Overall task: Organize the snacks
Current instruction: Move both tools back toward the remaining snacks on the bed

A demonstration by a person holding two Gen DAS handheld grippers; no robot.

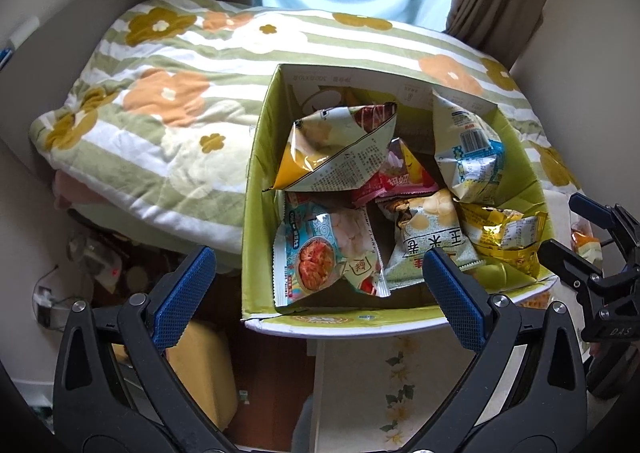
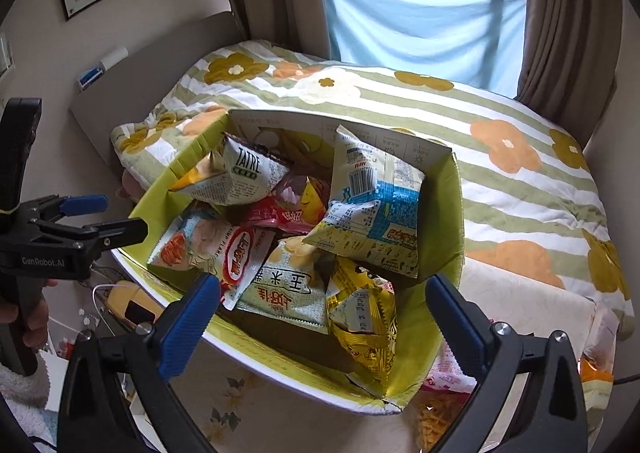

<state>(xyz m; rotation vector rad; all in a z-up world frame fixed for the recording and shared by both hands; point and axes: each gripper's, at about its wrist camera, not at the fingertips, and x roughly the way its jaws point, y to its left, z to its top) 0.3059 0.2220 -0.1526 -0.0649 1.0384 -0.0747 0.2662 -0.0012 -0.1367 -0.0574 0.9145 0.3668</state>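
"TATRE" snack packet (image 2: pixel 245 173), "GenRobot.AI" left hand-held gripper (image 2: pixel 112 221), green box (image 2: pixel 456 213)

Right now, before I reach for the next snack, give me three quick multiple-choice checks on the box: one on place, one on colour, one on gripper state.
1. Where does the gold packet lie?
A. on the bed quilt
B. inside the box, at its near corner
C. between the right gripper's pads

2. What colour is the box's inner wall?
A. yellow-green
B. red
C. black

3. How does the right gripper stand?
A. shut on a packet
B. shut on nothing
C. open, holding nothing

Answers:
1 B, the packet rests against the box's near walls.
2 A, the lining shows yellow-green around the snacks.
3 C, its blue pads stand wide apart with nothing pressed between them.
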